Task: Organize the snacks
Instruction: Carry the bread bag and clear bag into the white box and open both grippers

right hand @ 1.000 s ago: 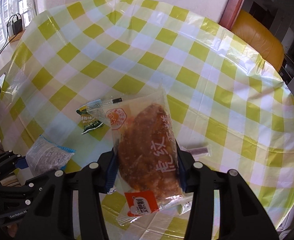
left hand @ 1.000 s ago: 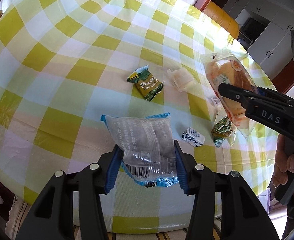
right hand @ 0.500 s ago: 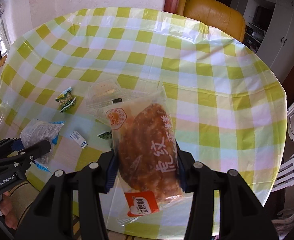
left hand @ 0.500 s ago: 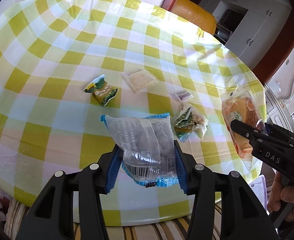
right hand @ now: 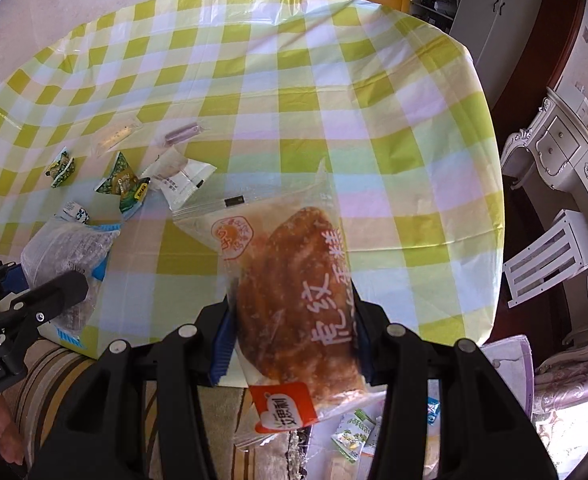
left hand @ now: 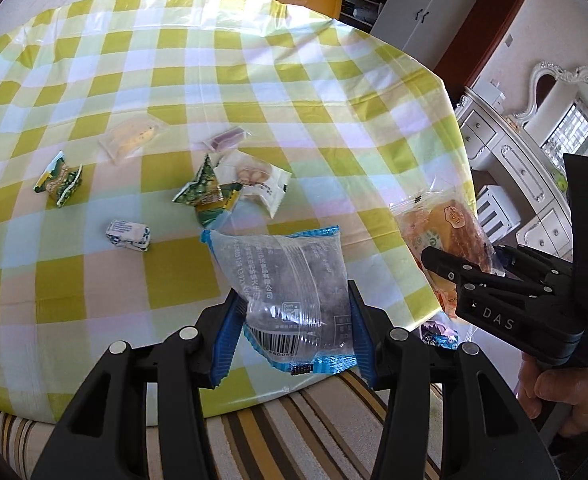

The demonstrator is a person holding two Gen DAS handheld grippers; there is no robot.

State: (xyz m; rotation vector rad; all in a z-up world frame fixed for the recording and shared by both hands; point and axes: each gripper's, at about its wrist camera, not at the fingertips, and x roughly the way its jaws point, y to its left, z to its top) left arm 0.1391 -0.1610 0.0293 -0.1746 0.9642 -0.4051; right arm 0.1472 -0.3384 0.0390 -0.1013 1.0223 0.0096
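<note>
Checkered table (left hand: 254,80) below; both hand-held grippers tilted down, left (left hand: 290,320) clamping clear packet (left hand: 286,276), right (right hand: 290,332) bread packet (right hand: 294,304).

the left gripper (left hand: 290,328) points steeply down, its blue pads (left hand: 224,340) pressed on both sides of a clear packet (left hand: 286,280). the right gripper (right hand: 290,328) also tilts down, clamped on a bread packet (right hand: 294,300). a hand (left hand: 558,396) grips the right gripper's handle.
</note>
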